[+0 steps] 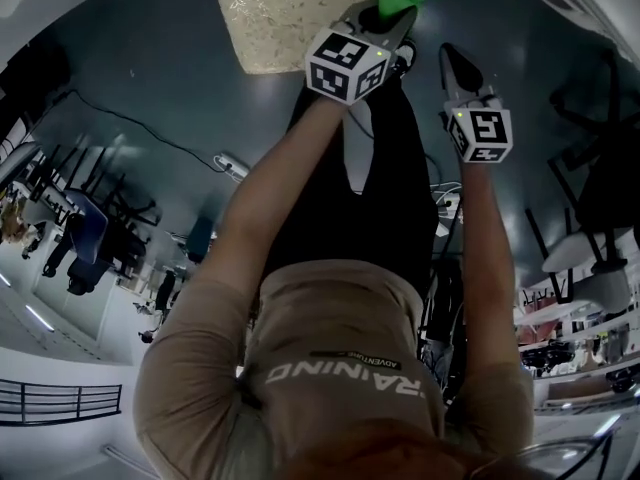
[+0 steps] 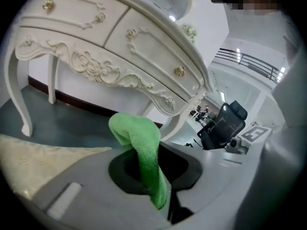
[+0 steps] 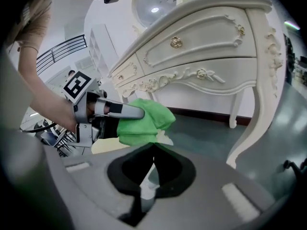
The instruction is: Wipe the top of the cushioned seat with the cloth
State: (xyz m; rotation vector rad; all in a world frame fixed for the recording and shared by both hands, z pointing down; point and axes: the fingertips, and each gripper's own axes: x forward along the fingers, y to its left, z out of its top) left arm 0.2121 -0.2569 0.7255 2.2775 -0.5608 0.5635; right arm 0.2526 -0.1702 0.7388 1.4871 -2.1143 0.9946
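1. Clamping a bright green microfibre cloth (image 2: 139,143), the left gripper (image 1: 390,20) has its jaws closed down to the thickness of the fabric. A bunched fold stands out past the tips and a tail hangs back between them
2. The right gripper (image 3: 153,148) has its jaws pressed together with nothing between them. It hangs just to the right of the left one, tips aimed towards the cloth
3. The beige, speckled cushioned seat (image 1: 285,13) lies to the left of the cloth and lower. In the head view the green bunch sits off the seat's right edge, so I judge the wipe needs the left gripper to travel leftward and down onto the top. The left gripper is the nearer of the two
4. The seat's long axis cannot be told, because the head view cuts it off at the frame's top
5. The left gripper view shows only a pale corner of the seat at lower left. The right gripper view shows the cloth side-on over a sliver of seat, and whether they touch cannot be told. Behind stands a white carved dressing table (image 3: 201,47)
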